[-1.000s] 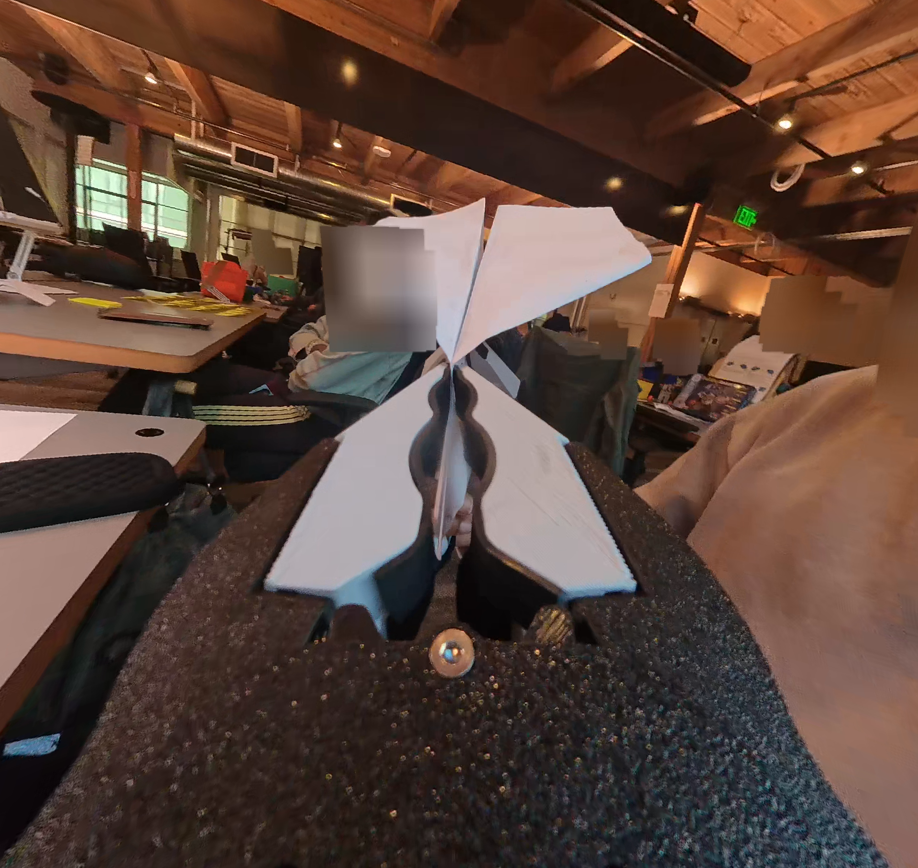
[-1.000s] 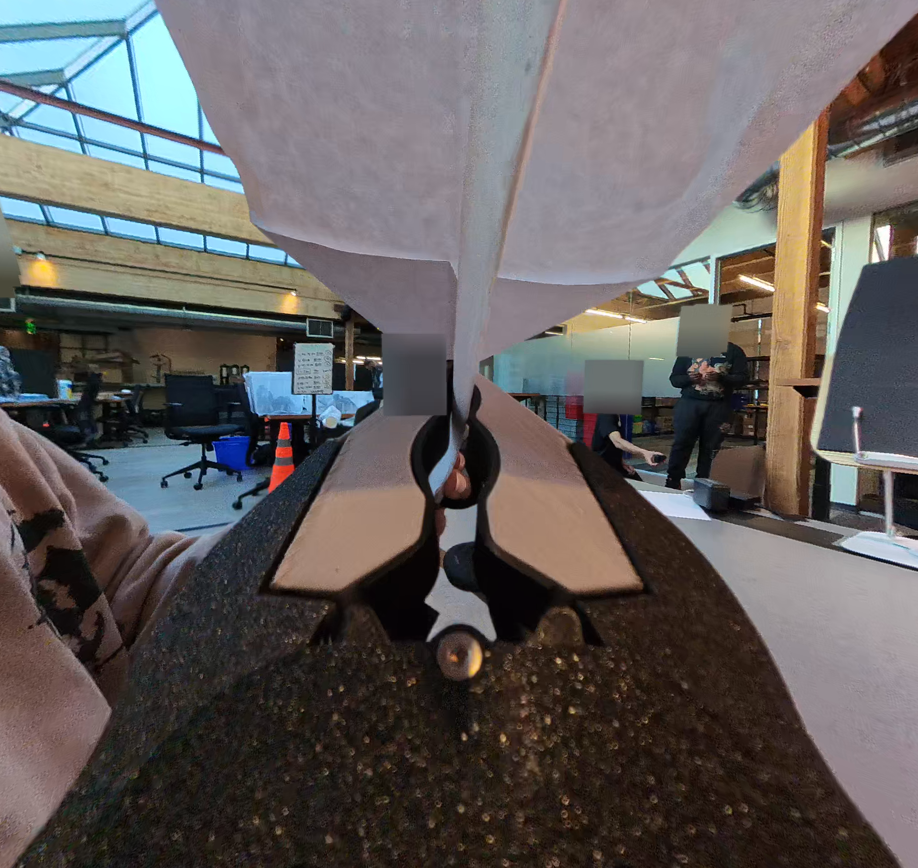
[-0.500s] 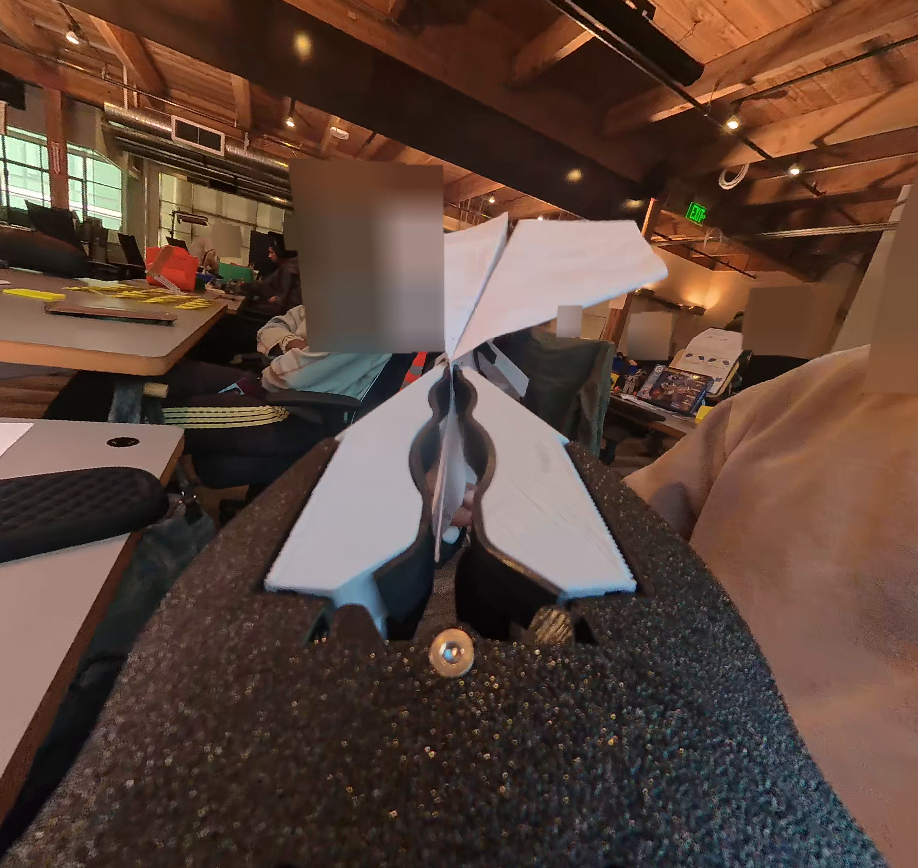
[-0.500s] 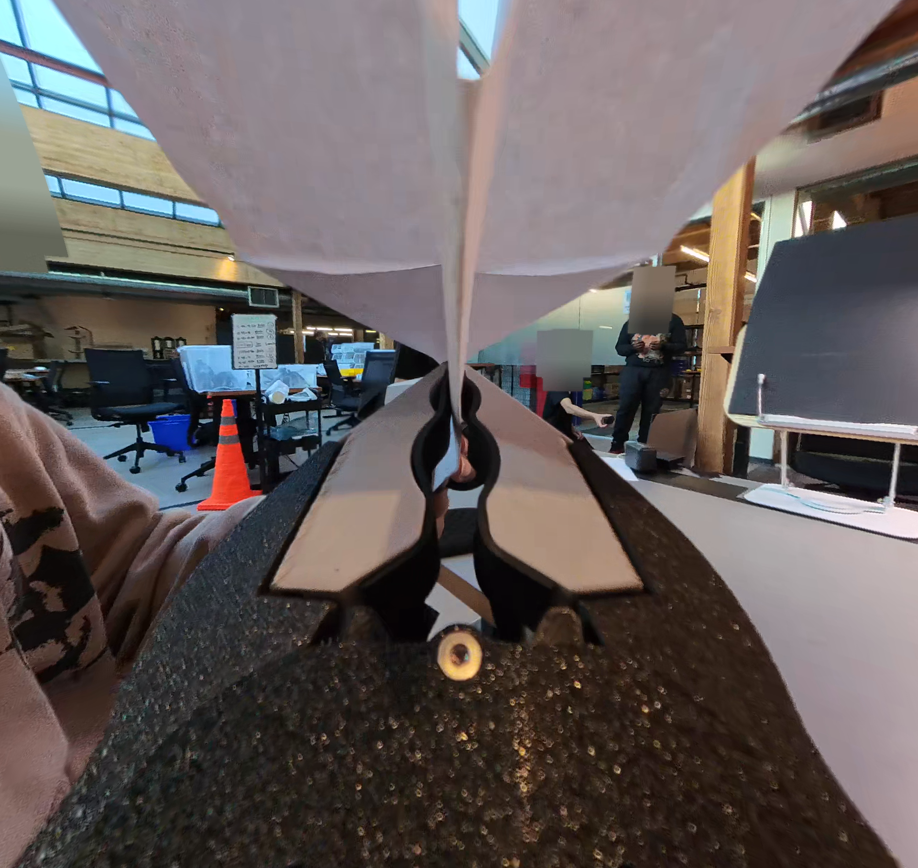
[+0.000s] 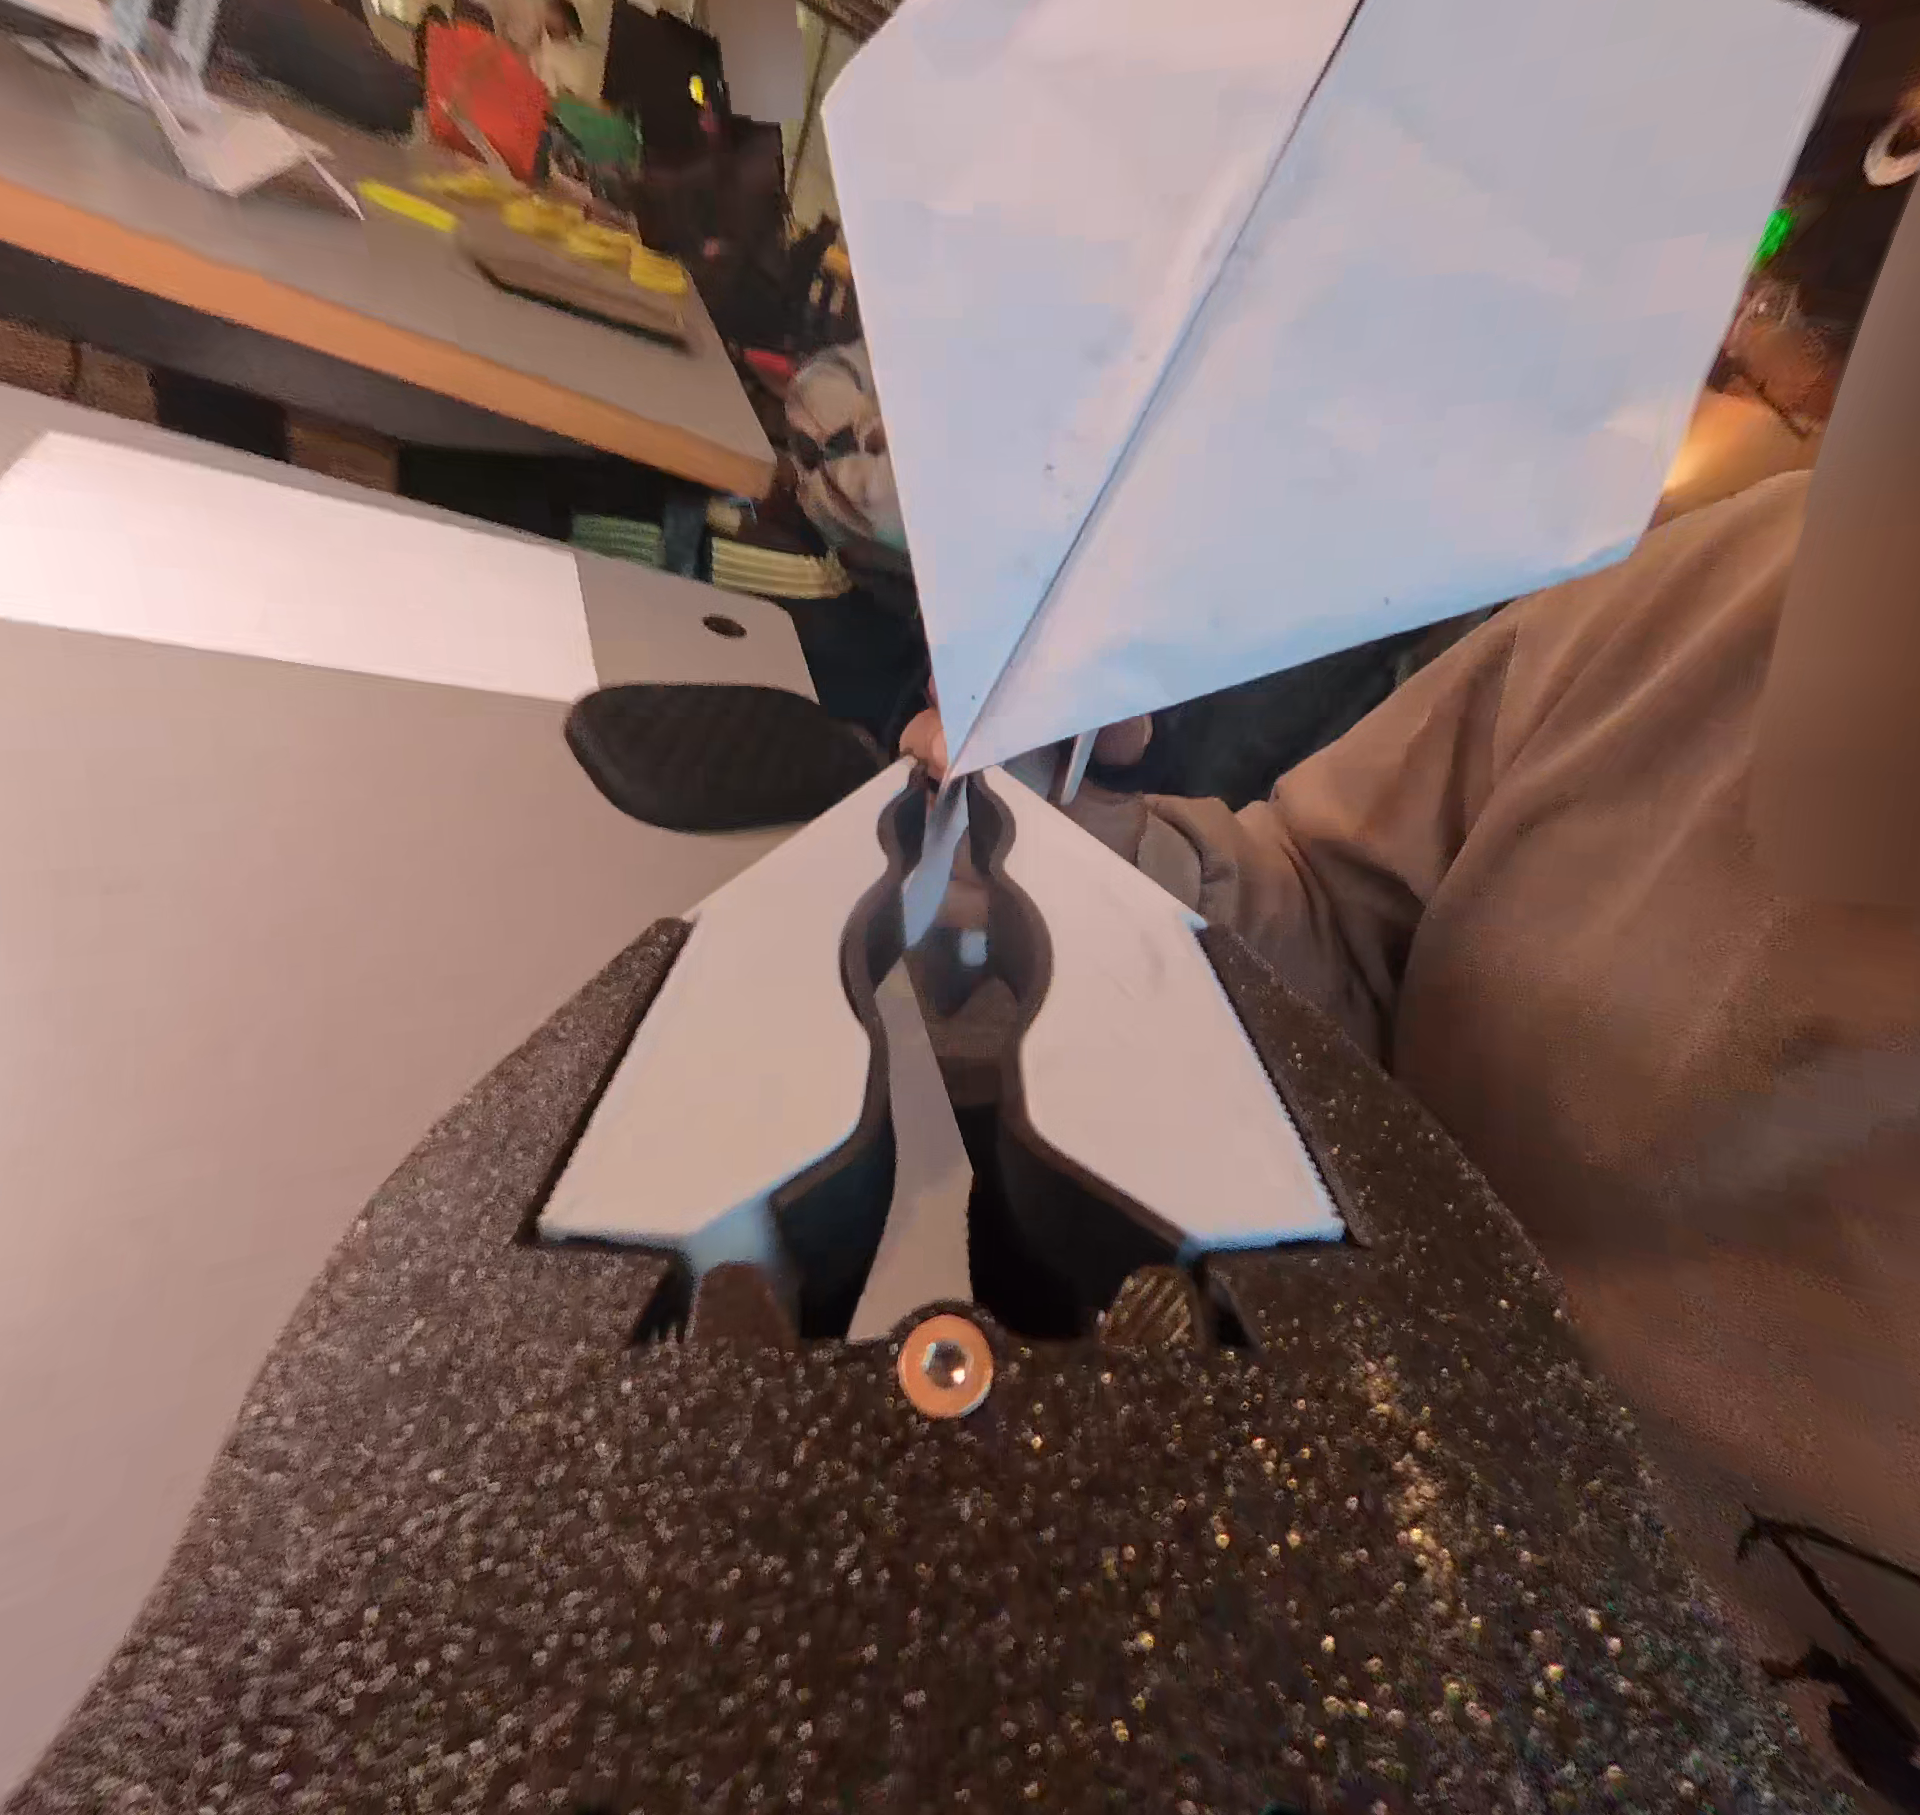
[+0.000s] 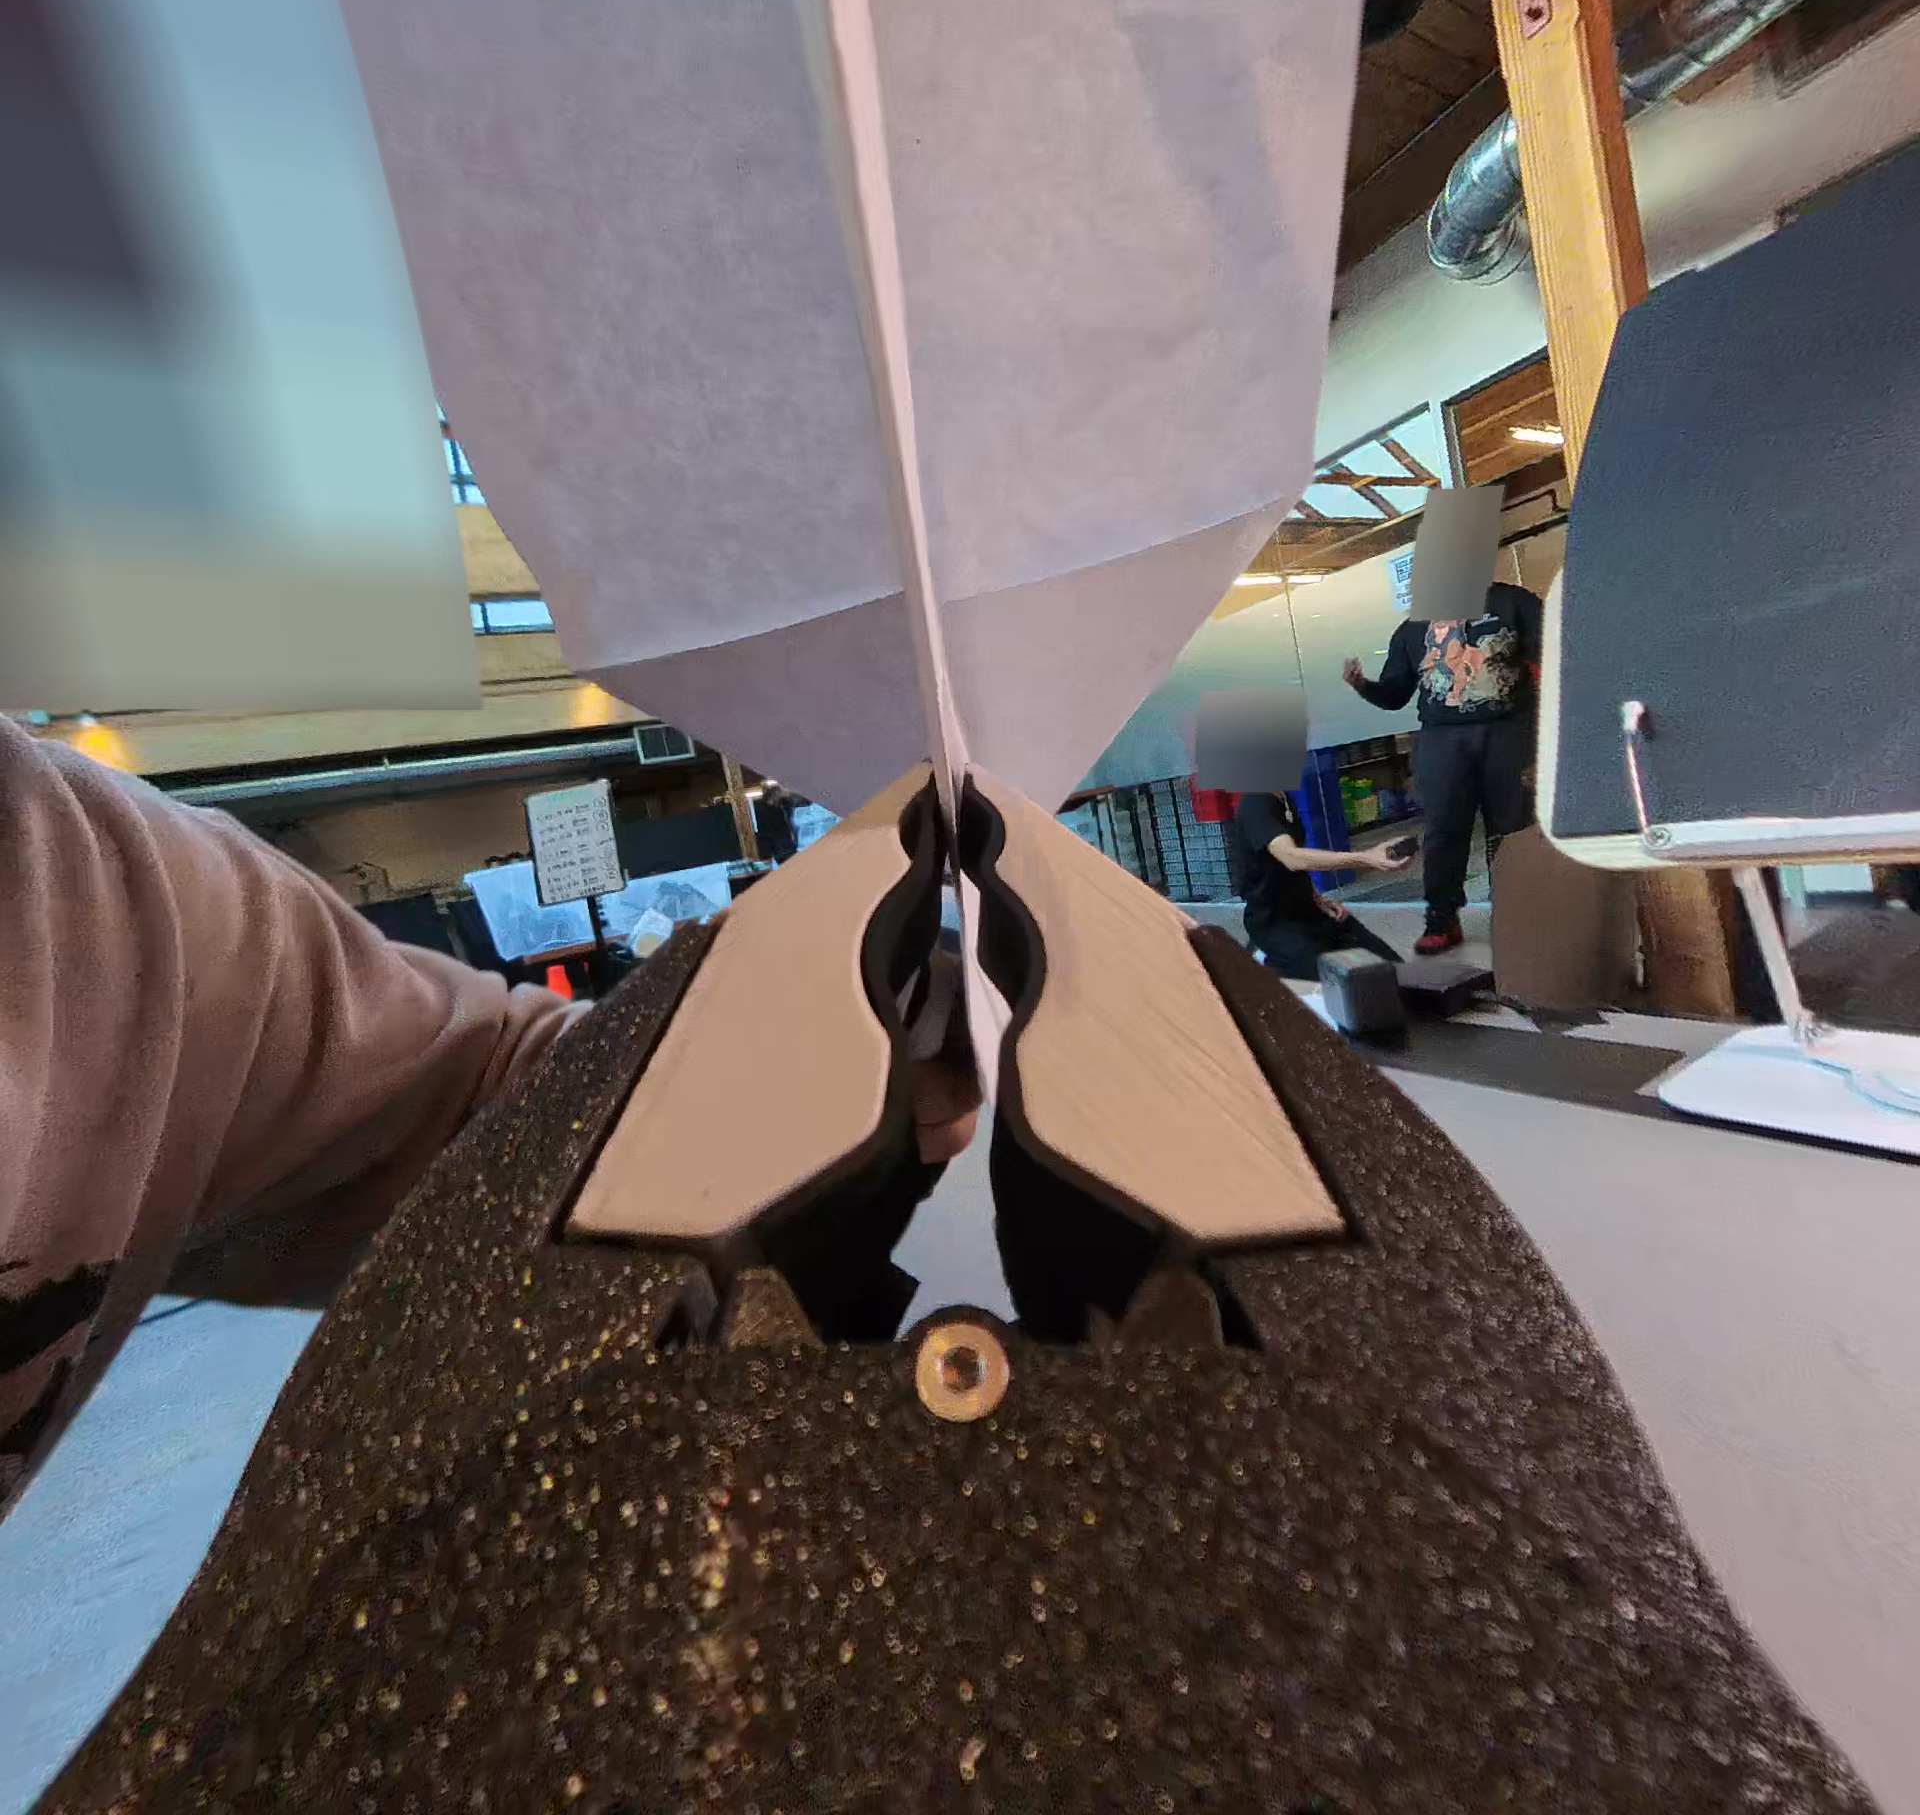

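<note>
A folded white paper plane (image 5: 1299, 311) is held in the air by both grippers. My left gripper (image 5: 945, 789) is shut on the plane's bottom fold, and the wings spread up and to the right above it. My right gripper (image 6: 951, 789) is shut on the same keel fold of the paper plane (image 6: 883, 311), whose wings fan out above the fingers and fill the top of that view. A person's beige sleeve (image 5: 1558, 934) is close on the right of the left wrist view and it also shows in the right wrist view (image 6: 208, 986).
A grey table (image 5: 260, 882) with a white sheet (image 5: 291, 560) and a black oval pad (image 5: 717, 757) lies left of the left gripper. A grey table (image 6: 1662, 1350) with a black board on a white stand (image 6: 1756, 570) is to the right. People stand farther back. The tips of one gripper are about 6 cm away from the tips of the other.
The left gripper has swung downward and tilted, so the table now fills its lower left and the plane looms larger. The right view has shifted a little; both grippers stay shut on the plane.
</note>
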